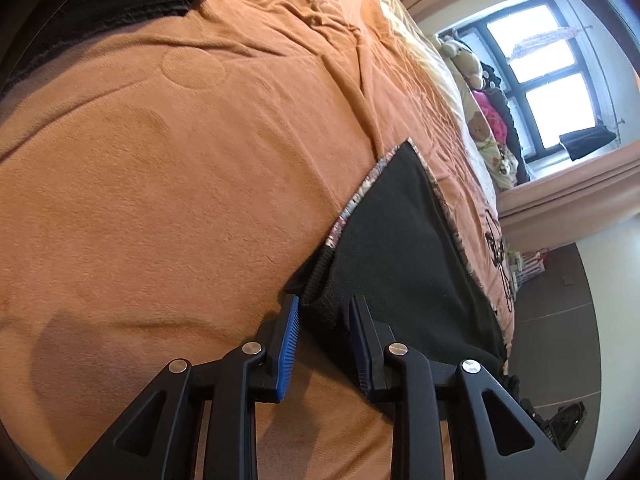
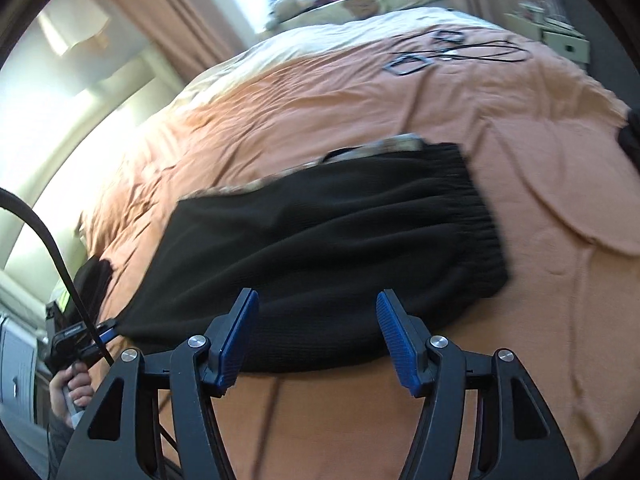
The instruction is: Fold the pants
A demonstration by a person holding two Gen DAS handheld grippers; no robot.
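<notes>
Black pants (image 2: 320,240) lie folded on the orange bedspread (image 2: 540,280), elastic waistband (image 2: 476,204) to the right, a patterned edge showing behind. My right gripper (image 2: 318,296) hovers open and wide over their near edge, nothing between its blue pads. In the left wrist view the pants (image 1: 408,240) run away to the right. My left gripper (image 1: 325,300) stands slightly open, the ribbed cuff (image 1: 316,280) lying between its fingertips, not pinched. The right wrist view shows that left gripper (image 2: 106,330) at the pants' left corner, held by a person's hand (image 2: 76,392).
Another black garment (image 1: 100,0) lies at the bed's far corner. Black cords (image 2: 448,52) rest on the bedspread beyond the pants. Soft toys and pillows (image 1: 480,92) pile up below the window (image 1: 552,80). Dark floor (image 1: 560,300) runs along the bed's edge.
</notes>
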